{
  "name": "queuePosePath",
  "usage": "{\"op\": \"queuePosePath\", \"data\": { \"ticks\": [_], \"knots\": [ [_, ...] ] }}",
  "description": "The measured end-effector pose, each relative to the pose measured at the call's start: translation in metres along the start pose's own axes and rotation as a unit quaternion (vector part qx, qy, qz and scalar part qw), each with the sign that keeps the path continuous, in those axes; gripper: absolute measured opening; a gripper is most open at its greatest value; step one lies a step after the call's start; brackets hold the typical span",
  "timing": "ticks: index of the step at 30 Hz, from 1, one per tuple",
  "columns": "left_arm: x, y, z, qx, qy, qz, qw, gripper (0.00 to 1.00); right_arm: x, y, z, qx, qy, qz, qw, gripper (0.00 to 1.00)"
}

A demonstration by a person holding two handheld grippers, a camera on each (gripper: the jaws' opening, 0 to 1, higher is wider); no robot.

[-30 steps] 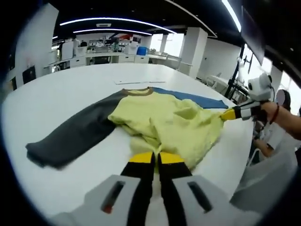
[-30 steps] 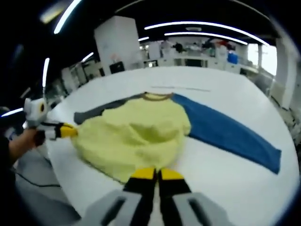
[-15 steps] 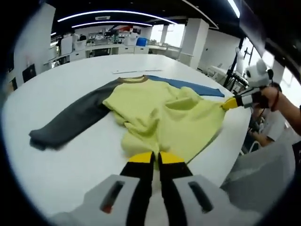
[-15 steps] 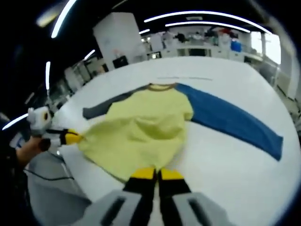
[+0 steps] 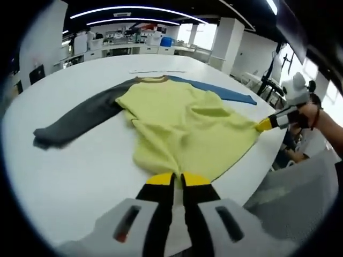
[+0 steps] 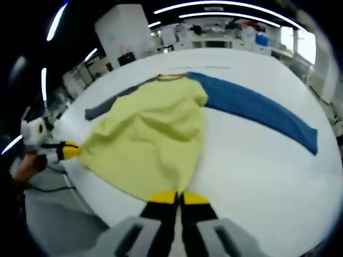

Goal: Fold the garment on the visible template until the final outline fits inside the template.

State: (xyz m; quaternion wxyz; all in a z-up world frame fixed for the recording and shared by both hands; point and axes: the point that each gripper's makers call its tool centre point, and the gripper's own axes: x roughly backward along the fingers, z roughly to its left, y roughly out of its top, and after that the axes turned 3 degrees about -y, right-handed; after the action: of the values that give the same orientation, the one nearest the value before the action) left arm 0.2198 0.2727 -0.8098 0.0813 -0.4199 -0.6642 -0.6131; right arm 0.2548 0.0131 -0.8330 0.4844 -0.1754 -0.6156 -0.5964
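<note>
Each claw, left and right, is clamped on a hem corner of the yellow-bodied shirt with grey and blue sleeves, which lies spread unfolded on the white table, so every fold remains.

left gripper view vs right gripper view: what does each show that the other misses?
Left gripper view shows the grey sleeve out to its cuff, while the blue sleeve is a thin strip behind the body. Right gripper view shows the blue sleeve in full, with little of the grey sleeve. Both show the yellow body on the white table, each gripper pinching a hem corner.
</note>
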Motion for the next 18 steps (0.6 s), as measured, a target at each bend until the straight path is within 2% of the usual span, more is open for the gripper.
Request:
{"op": "queuePosePath", "data": {
  "ticks": [5, 9, 13, 18],
  "knots": [
    [0.0, -0.002, -0.004, 0.0, -0.011, 0.005, 0.9999, 0.09, -0.002, -0.001, -0.001, -0.016, -0.005, -0.003, 0.9999, 0.0],
    [0.005, 0.011, -0.003, -0.016, -0.017, -0.01, 0.9997, 0.17, -0.002, 0.004, -0.001, -0.024, 0.001, -0.013, 0.9996, 0.0],
    [0.011, 0.025, 0.009, -0.044, -0.019, -0.026, 0.9985, 0.28, 0.0, 0.011, 0.001, -0.036, 0.017, -0.028, 0.9988, 0.14],
    [0.01, 0.033, 0.029, -0.058, -0.022, -0.022, 0.9978, 0.37, 0.0, 0.014, -0.002, -0.022, 0.018, -0.031, 0.9991, 0.26]
  ]
}}
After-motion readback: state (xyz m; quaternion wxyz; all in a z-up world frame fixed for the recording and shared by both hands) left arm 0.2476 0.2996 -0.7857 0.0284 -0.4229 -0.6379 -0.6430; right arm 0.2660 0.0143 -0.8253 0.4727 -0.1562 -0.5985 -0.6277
